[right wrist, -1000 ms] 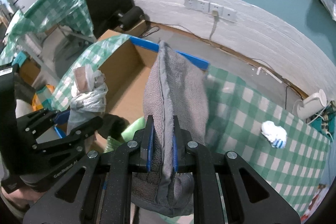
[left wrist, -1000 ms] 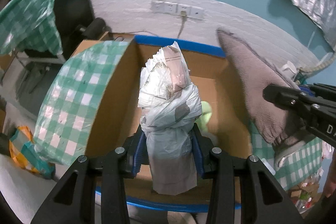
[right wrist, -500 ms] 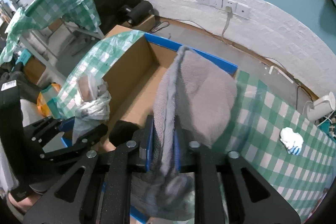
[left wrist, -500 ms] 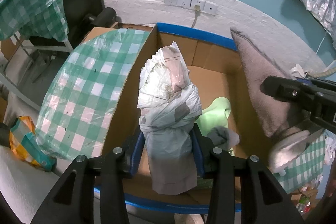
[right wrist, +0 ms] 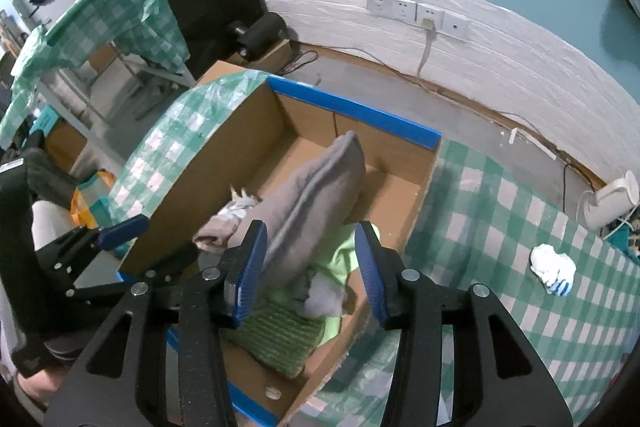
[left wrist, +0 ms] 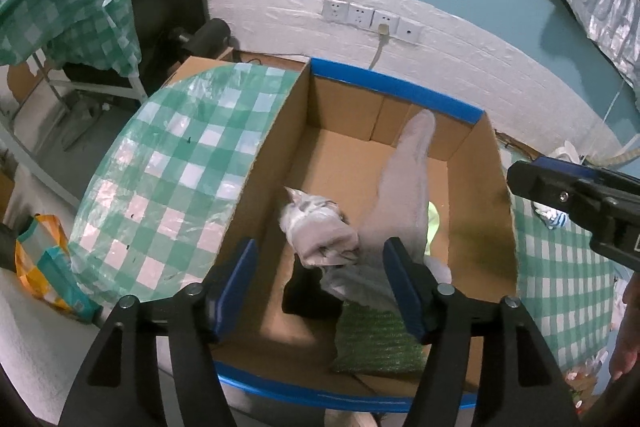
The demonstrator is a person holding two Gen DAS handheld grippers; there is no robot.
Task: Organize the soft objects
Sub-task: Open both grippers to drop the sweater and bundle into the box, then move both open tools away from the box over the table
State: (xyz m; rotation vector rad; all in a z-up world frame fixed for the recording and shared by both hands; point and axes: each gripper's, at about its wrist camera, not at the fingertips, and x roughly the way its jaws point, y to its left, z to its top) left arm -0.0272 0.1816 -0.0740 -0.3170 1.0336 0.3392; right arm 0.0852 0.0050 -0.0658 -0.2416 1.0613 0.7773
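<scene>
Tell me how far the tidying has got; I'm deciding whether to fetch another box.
Done: the grey towel and the crumpled plastic bag lie in the cardboard box with green cloths. In hand: nothing; the left gripper and right gripper have just been opening, pads clear of both. Left: the white-and-blue sock on the checked tablecloth.
</scene>
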